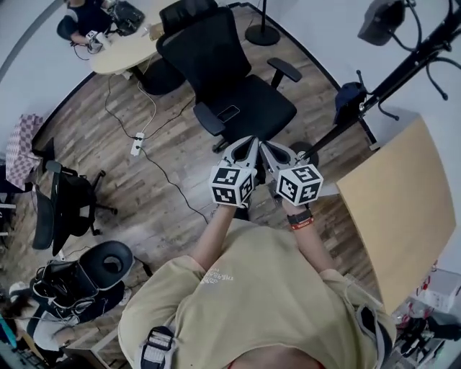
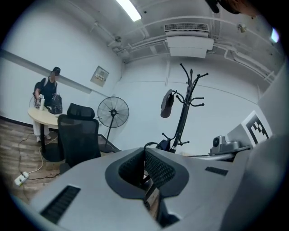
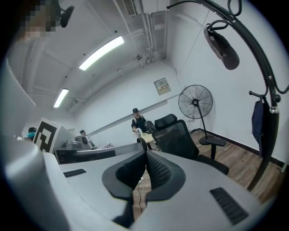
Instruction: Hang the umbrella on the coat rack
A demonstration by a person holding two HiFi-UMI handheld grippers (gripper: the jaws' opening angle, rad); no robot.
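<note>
The black coat rack (image 1: 403, 68) stands at the upper right against the wall. A dark folded umbrella (image 1: 379, 20) hangs from one of its upper hooks, also seen in the left gripper view (image 2: 167, 103) and the right gripper view (image 3: 221, 45). A dark blue bundle (image 1: 351, 101) hangs from a low hook. My left gripper (image 1: 248, 143) and right gripper (image 1: 266, 146) are held side by side at chest height, left of the rack and apart from it. Both are shut with nothing between the fingers, as the left gripper (image 2: 144, 151) and the right gripper (image 3: 146, 153) show in their own views.
A black office chair (image 1: 230, 79) with a phone (image 1: 229, 113) on its seat stands right below the grippers. A wooden tabletop (image 1: 403, 209) lies at the right. A floor fan (image 2: 113, 113), a round table (image 1: 130, 50) with a person, a power strip (image 1: 137, 144) and another chair (image 1: 65, 205) stand around.
</note>
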